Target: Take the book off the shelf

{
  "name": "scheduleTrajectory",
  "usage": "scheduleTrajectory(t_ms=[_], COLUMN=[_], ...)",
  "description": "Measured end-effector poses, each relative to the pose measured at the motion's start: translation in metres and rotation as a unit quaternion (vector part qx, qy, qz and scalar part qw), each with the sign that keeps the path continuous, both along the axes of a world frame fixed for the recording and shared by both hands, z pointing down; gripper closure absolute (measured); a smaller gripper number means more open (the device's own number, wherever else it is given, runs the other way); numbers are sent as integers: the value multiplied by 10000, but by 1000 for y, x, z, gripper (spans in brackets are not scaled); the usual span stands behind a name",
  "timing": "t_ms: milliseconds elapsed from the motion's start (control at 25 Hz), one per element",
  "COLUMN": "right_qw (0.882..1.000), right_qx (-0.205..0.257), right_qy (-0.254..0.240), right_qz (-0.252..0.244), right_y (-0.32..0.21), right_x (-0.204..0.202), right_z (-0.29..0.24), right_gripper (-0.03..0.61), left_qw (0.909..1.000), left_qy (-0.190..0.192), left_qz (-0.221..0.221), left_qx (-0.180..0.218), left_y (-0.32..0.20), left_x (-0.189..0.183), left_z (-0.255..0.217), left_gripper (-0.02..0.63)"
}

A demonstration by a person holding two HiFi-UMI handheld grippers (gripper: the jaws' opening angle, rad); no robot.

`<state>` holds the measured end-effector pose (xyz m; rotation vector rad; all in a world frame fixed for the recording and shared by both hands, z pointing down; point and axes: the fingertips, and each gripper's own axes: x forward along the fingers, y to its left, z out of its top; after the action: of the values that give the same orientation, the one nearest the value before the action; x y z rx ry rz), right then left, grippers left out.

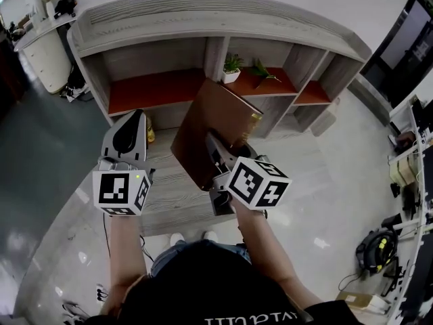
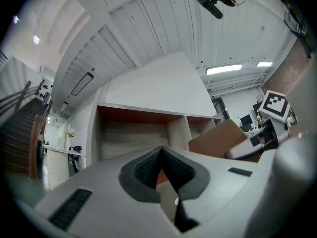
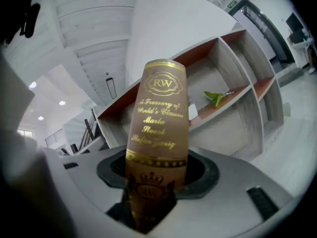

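Right gripper (image 3: 156,171) clamped on lower spine of brown hardback book with gold lettering (image 3: 159,114). Book tilted, out ahead of gripper, apparently clear of grey wooden shelf unit (image 1: 203,20). Left gripper (image 2: 161,168) closed, empty, alongside. Risk: one-end hold, so book may pivot or slip through pads.

The book (image 1: 216,120) stands before the shelf (image 1: 169,19), in the right gripper (image 1: 212,143) — the left gripper (image 1: 134,119) lies left of it. Behind it, a potted plant (image 1: 232,68) sits on the shelf.
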<state>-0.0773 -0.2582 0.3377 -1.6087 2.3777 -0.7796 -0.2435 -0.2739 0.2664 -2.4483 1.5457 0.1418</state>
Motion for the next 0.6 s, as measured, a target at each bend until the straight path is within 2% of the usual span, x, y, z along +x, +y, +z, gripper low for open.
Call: scheduleTrajectory(t_ms=[280,480,600], right_qw=[9920,9750,9644], right_qx=[247,312,376], right_qy=[1175,2096,2489], right_qz=[389,665,817], right_y=[7,9,9], right_x=[13,22,28], right_z=[-5,-7,-9], right_gripper=[341,341,341], left_qw=[9999,9998,9997], left_qy=[-13,-17,-11], left_qz=[127,201,233], left_qx=[14,31,31], left_y=[-1,-1,-3], left_x=[11,19,22], left_z=[-2,-3,-3], left_gripper=[601,601,601])
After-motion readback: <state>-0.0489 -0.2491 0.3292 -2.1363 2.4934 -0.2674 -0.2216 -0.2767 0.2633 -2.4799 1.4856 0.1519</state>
